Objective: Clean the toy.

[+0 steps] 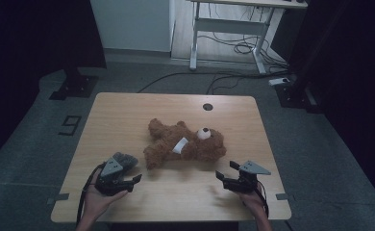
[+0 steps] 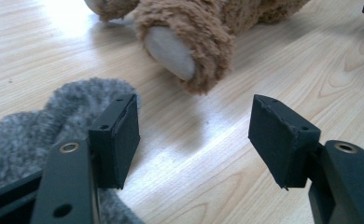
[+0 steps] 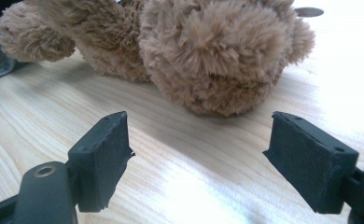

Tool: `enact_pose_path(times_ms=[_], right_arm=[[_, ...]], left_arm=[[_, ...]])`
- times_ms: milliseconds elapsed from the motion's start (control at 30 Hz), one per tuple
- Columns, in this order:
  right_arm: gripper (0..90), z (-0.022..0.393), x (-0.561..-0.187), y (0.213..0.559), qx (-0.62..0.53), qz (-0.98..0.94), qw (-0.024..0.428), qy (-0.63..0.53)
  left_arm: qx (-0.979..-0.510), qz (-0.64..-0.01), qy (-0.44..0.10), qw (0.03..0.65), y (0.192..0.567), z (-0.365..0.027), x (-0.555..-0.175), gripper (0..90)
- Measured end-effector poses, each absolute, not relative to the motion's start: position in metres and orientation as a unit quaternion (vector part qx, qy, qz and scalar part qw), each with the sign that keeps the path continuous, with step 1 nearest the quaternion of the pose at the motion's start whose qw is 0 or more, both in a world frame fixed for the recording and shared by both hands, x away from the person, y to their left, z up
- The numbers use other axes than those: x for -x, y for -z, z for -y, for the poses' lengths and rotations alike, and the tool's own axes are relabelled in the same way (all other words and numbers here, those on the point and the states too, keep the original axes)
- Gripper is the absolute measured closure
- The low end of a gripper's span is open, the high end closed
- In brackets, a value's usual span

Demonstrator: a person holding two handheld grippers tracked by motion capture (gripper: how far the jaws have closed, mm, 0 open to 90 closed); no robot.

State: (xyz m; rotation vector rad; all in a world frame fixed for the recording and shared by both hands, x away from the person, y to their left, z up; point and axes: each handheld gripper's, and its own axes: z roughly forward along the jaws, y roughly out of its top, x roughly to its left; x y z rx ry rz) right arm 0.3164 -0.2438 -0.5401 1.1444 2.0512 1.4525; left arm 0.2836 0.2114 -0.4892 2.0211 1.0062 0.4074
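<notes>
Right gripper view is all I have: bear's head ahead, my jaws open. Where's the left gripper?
Observer: The left gripper is at the near left of the table, pointing at a pale-soled paw of the bear.
Operator: Holding anything?
Observer: No, its jaws stand open over bare wood.
Operator: The grey bit at my left edge?
Observer: A grey fluffy piece, lying beside the left gripper's jaw, apart from the bear.

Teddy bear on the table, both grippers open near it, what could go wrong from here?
The left gripper is open with the grey fuzzy cloth against its jaw, so closing might snag the cloth rather than the teddy bear. The right gripper faces the bear's rounded, fluffy head; its pads could pinch only fur and slip. The limp bear may drag across the table.
</notes>
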Motion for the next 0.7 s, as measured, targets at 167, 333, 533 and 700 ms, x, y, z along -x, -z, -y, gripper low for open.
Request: enact_pose_path(times_ms=[167,333,533,700], right_arm=[[20.4,0.244,-0.309,0.54,-0.402,-0.732,0.19,-0.516],[20.4,0.242,-0.303,0.538,-0.399,-0.732,0.19,-0.519],[20.4,0.238,-0.294,0.538,-0.388,-0.741,0.184,-0.517],[20.5,0.235,-0.287,0.54,-0.383,-0.745,0.171,-0.518]], left_arm=[[-0.803,-0.398,-0.161,0.414,0.49,-0.207,-0.281,34.7],[-0.811,-0.379,-0.155,0.417,0.49,-0.192,-0.271,35.6],[-0.824,-0.366,-0.133,0.41,0.5,-0.171,-0.264,34.8],[-0.831,-0.364,-0.116,0.404,0.512,-0.158,-0.258,34.5]])
